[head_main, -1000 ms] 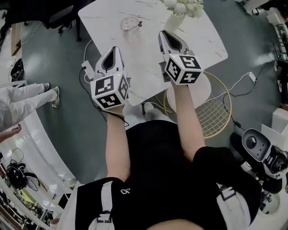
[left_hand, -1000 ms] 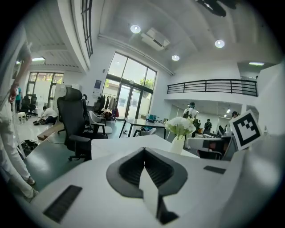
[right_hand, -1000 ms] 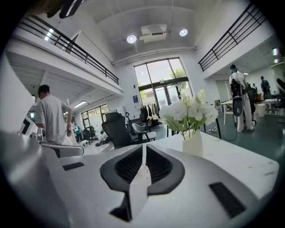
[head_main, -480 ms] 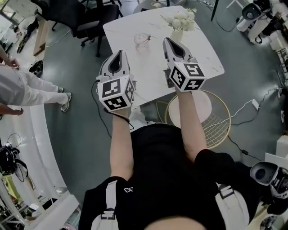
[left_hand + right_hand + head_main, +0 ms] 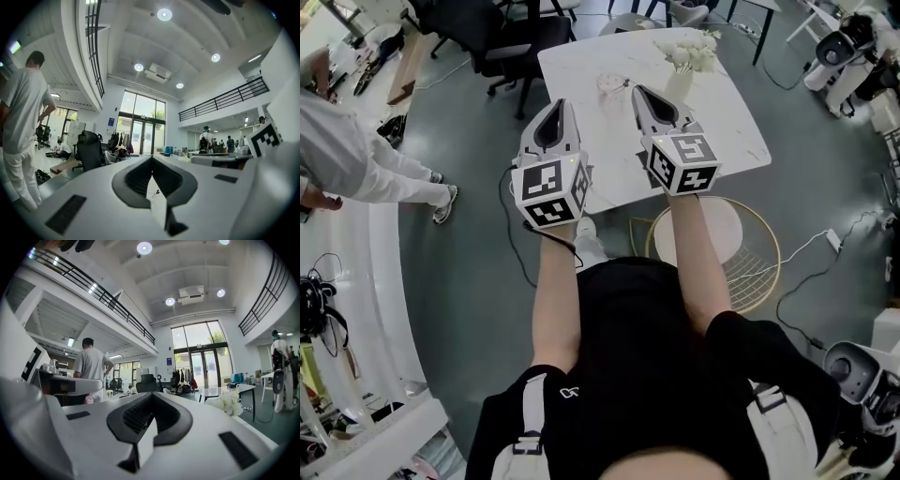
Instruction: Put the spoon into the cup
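A clear glass cup (image 5: 610, 85) stands on the white marble table (image 5: 727, 117), near its far side. A small dark spoon handle (image 5: 625, 83) sticks out at the cup's right rim; the bowl end is too small to make out. My left gripper (image 5: 558, 105) hangs over the table's left edge, short of the cup, its jaws shut and empty (image 5: 151, 162). My right gripper (image 5: 638, 91) is above the table just right of the cup, also shut with nothing in it (image 5: 151, 397).
A vase of white flowers (image 5: 684, 58) stands right of the cup. Black office chairs (image 5: 502, 37) are behind the table, and a round white stool in a gold wire frame (image 5: 727, 230) is at its near side. A person in white (image 5: 352, 155) stands at the left. Cables cross the floor.
The view has pulled back and the table now looks smaller and farther away. Both grippers have come back toward the table's near side; the left one now sits at the table's left edge. Jaws stay shut.
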The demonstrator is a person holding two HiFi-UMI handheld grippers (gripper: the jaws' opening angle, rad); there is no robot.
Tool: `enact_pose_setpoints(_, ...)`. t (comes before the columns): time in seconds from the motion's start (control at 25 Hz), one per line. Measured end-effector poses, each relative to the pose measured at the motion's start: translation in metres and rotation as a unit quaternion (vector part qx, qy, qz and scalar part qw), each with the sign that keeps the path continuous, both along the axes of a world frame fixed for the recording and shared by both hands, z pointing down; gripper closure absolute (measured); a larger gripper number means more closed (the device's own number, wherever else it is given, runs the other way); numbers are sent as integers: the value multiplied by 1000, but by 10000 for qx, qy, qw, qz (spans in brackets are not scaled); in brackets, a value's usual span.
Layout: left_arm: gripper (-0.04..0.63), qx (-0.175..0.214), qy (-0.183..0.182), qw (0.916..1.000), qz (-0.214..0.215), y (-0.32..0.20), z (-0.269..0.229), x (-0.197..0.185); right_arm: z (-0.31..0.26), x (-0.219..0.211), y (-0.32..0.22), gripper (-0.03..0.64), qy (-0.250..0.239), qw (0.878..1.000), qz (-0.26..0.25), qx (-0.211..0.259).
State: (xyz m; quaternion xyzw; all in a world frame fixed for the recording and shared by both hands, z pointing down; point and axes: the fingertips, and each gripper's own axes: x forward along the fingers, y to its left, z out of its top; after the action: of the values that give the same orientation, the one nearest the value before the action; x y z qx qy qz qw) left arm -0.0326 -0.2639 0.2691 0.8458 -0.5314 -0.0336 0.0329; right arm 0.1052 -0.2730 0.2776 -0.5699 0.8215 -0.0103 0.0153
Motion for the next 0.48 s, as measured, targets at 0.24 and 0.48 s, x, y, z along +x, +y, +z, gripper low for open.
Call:
enact_pose_setpoints(0.24, 578, 65, -36, 10000, -32, -1, -3, -4, 1, 8, -1, 611, 91, 9998, 182, -10)
enact_pose_setpoints(0.48, 578, 35, -59, 10000, 41, 0, -3, 3, -1, 15, 3, 611, 90, 9998, 198, -20)
